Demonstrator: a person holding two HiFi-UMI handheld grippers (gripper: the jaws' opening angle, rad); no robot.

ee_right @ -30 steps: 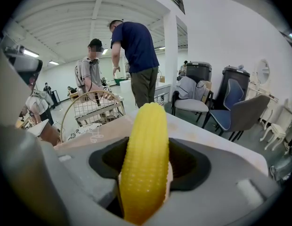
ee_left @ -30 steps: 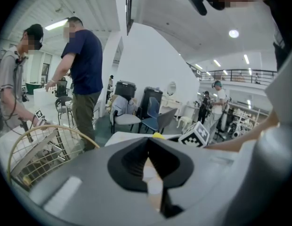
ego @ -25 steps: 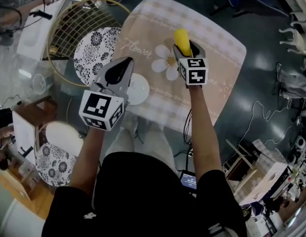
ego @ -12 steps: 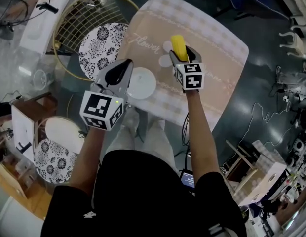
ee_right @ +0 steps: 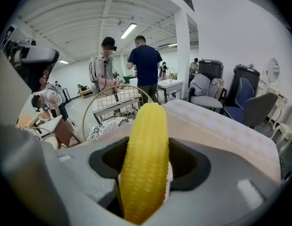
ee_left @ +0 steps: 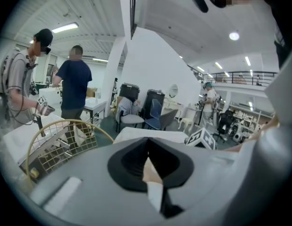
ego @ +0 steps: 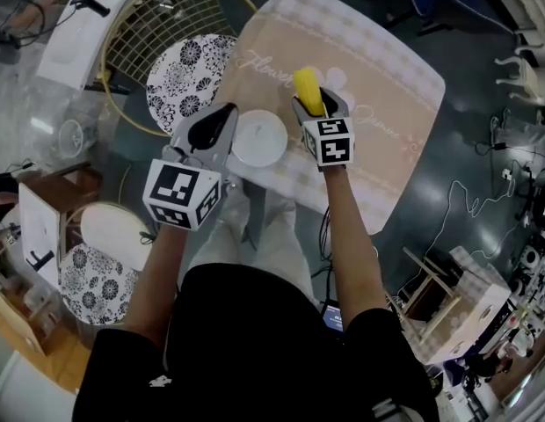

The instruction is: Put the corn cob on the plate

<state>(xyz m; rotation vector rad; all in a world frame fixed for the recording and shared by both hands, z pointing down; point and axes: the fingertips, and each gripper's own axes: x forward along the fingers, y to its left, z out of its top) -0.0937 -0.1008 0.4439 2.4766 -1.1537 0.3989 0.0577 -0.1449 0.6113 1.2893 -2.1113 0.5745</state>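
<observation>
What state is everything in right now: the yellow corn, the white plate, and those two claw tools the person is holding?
corn cob: clamped between the right gripper's jaws, up in the air, not yet on the plate.
right gripper: shut on the corn cob.
left gripper: jaws together, holding nothing.
white plate: empty, lying flat on the tablecloth between the two grippers.
tablecloth: spread flat over the table.

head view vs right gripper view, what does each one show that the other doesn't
Only the head view: the white plate, left of the corn cob, and the person's arms. Only the right gripper view: a standing person in a dark shirt and ceiling lights. Both: the cob clamped in the right hand-held gripper, the gold wire rack, the patterned tablecloth.
</observation>
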